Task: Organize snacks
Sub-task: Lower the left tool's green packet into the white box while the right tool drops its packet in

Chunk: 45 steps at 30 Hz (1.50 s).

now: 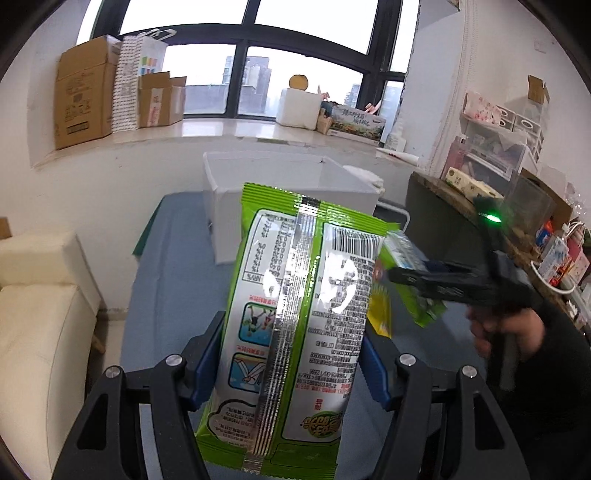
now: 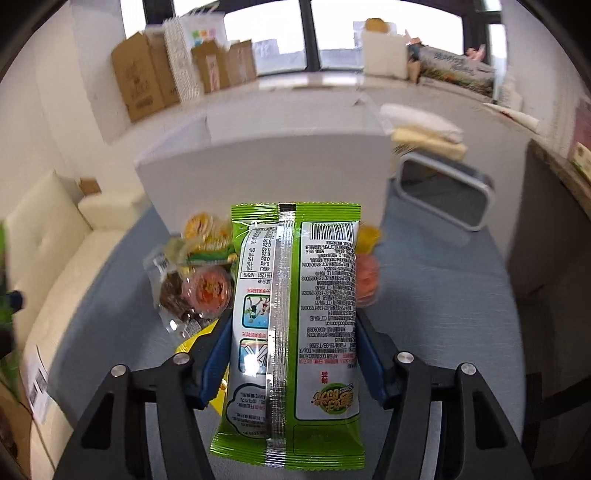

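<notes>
Gripping one green snack packet [image 1: 295,314] in the left gripper [image 1: 291,365], clamping a second green packet [image 2: 295,325] in the right gripper [image 2: 295,354] above the snack pile [image 2: 199,277]; next, judging by layout, carrying both into the white box [image 1: 280,177]

A lived-in home room: cream sofa [image 1: 40,295], windowsill [image 1: 207,129] stacked with cardboard boxes [image 1: 83,92], cluttered shelves [image 1: 495,147]

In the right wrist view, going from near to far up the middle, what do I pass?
Tongs shut on a green snack packet → white box → windowsill → window.
</notes>
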### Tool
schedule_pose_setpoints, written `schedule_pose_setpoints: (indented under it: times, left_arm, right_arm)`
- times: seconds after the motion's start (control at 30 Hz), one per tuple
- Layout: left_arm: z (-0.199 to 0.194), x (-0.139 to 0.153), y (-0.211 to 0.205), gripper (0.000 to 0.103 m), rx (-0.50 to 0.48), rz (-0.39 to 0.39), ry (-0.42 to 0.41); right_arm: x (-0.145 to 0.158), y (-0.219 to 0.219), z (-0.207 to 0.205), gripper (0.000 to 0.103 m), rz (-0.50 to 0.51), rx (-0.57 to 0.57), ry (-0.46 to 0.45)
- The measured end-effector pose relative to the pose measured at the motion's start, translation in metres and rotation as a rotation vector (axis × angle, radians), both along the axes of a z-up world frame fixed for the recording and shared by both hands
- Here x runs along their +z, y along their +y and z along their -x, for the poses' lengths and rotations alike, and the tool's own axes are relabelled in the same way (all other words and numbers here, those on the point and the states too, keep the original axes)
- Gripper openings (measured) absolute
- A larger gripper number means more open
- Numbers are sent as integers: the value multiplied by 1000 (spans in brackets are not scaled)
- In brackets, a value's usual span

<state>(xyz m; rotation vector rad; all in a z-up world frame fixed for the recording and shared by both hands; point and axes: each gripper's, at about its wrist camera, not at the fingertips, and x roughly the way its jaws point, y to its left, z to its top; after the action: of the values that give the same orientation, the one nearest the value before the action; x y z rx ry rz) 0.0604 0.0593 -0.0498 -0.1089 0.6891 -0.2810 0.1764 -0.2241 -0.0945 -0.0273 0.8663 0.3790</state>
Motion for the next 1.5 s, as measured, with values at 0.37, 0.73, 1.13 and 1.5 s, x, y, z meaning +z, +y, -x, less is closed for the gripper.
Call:
schedule_pose_setpoints:
  times: [0.37,0.73,1.13,1.5]
  left_arm:
    - [-196,43,-16,70,25,33,-25]
    - [-302,10,-25,103,91,-81,94]
    - [-254,28,-3,103,119,-75,35]
    - [-187,40,18,103,88,-48,-6]
  right_arm:
    - [51,-66,50,66,-87,-125,-123]
    - [75,-64,7,66,-76,-109,-173]
    - [96,24,-123,66,-61,10,-180]
    - [48,72,-223,90,40,-1,-51]
